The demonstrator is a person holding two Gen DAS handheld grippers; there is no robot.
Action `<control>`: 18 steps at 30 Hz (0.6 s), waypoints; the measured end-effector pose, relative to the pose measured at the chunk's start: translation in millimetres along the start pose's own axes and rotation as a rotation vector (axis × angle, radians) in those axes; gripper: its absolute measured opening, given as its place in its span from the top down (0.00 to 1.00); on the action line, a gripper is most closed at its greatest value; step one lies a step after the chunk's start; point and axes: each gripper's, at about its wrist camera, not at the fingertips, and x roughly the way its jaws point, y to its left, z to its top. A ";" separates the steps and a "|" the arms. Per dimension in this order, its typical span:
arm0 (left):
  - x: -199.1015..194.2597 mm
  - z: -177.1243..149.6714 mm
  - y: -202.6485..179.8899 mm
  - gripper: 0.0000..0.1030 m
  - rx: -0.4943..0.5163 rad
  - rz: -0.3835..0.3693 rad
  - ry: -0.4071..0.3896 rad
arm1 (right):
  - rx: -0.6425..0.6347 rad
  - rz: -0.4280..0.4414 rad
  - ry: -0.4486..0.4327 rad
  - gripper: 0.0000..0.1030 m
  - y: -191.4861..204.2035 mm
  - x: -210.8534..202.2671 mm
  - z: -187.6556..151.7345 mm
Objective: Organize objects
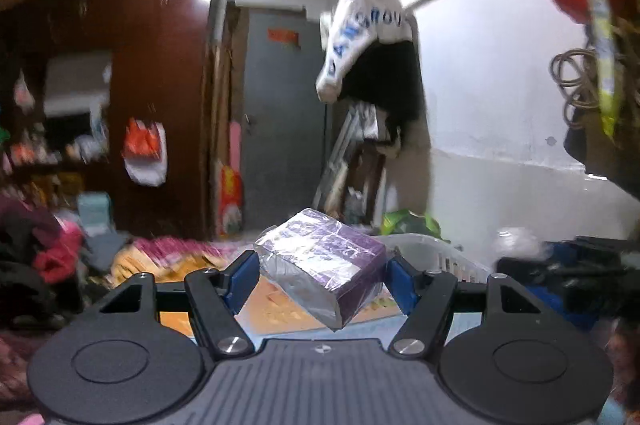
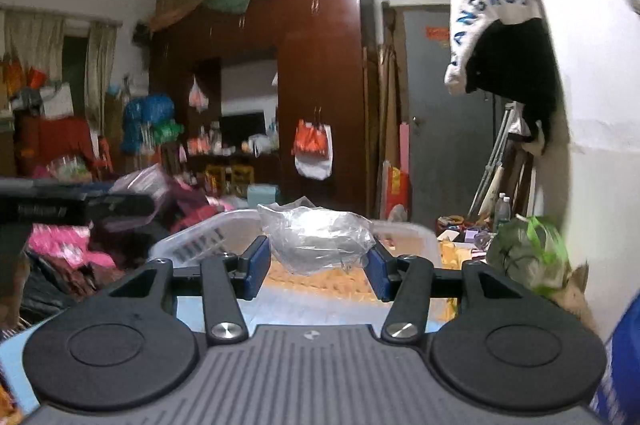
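**Both grippers loaded: a wrapped box on the left, a clear bag on the right**

Left wrist view: the left gripper [image 1: 322, 277] is clamped on a purple box [image 1: 326, 265] sealed in shiny clear film. The box sits tilted between the blue pads [image 1: 242, 279], one corner pointing down toward the camera, and it is lifted clear of the surface below. Just behind it, to the right, shows the rim of a white slatted plastic basket [image 1: 436, 255]. A green bag [image 1: 408, 223] lies beyond the basket near the white wall. Farther back stand a dark red wardrobe [image 1: 160, 85] and a grey door [image 1: 286, 121], with a white garment with blue lettering [image 1: 360, 29] hanging over something black. The picture is blurred toward its edges.

Right wrist view: the right gripper [image 2: 318, 267] is closed on a crumpled clear plastic bag [image 2: 320, 235], which bulges between and above the blue pads [image 2: 256, 265]; what is inside cannot be made out. Directly behind the bag lies the white basket [image 2: 192, 245], its rim running both left and right of the bag. A knotted green bag [image 2: 528, 253] sits at the right by the wall. The wardrobe [image 2: 320, 65] and the hanging garment [image 2: 488, 9] fill the background, and heaped pink and red clothes [image 2: 68, 245] lie at the left.
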 end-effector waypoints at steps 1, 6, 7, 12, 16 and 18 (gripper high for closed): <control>12.4 2.5 0.2 0.31 -0.006 -0.004 0.024 | -0.010 -0.001 0.019 0.47 -0.7 13.3 4.8; 59.1 -5.2 -1.3 0.31 -0.001 0.032 0.125 | -0.061 -0.011 0.104 0.46 -0.8 54.2 0.3; 62.0 -7.2 1.6 0.31 -0.011 0.031 0.130 | -0.065 -0.014 0.109 0.46 -0.6 56.3 -2.2; 53.9 -12.7 6.1 0.01 0.004 0.020 0.095 | -0.037 0.018 0.115 0.08 -0.2 50.2 -8.2; 8.1 -16.5 8.5 0.00 0.022 0.007 -0.021 | -0.018 -0.017 0.030 0.00 -1.6 8.7 -13.6; -21.3 -30.6 16.6 0.00 0.009 -0.018 -0.079 | 0.006 -0.015 0.017 0.00 -6.6 -16.0 -29.0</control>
